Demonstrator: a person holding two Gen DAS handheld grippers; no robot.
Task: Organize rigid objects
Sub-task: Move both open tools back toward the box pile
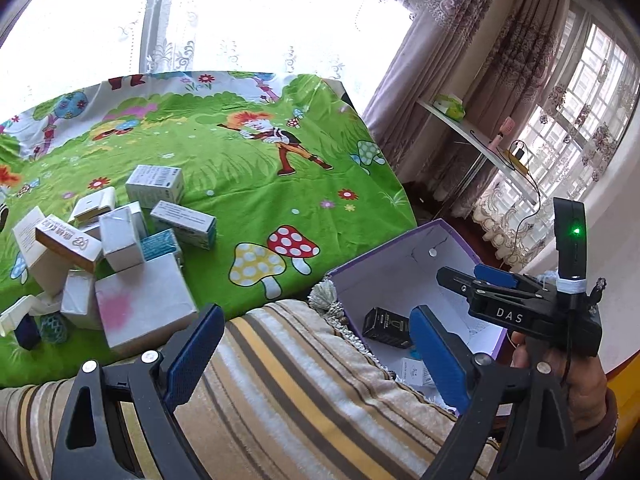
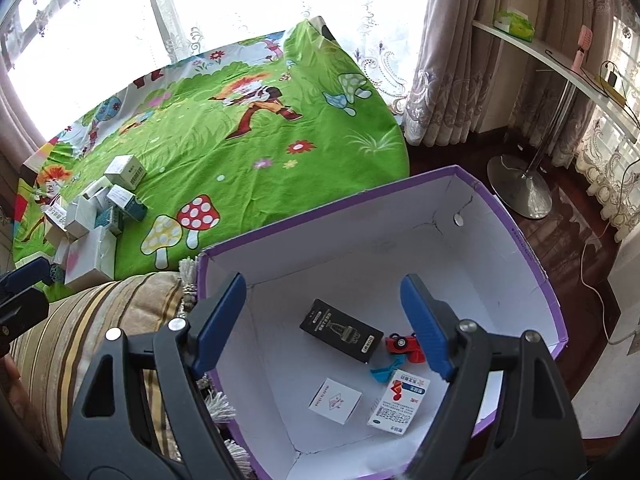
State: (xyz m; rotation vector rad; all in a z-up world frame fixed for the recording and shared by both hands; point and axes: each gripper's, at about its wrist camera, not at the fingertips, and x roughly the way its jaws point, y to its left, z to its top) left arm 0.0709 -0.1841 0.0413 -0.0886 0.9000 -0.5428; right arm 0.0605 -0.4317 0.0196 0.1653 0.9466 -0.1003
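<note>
With both grippers empty and spread, the right gripper (image 2: 324, 324) over the purple box (image 2: 532, 240), the box pile (image 1: 108, 248) lies left of that box, nearer the left gripper (image 1: 316, 356)

Green cartoon cloth (image 2: 240, 152), red spotted mushroom (image 2: 199, 212); purple box (image 2: 532, 248), white inside; black carton (image 2: 340, 330); striped tan cushion (image 1: 312, 380).

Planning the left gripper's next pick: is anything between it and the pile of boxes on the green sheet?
Nothing visible blocks it. The left gripper is open and empty over the striped cushion, and the pile of boxes lies just beyond the cushion's edge on the green sheet, up and to the left in its view.
</note>
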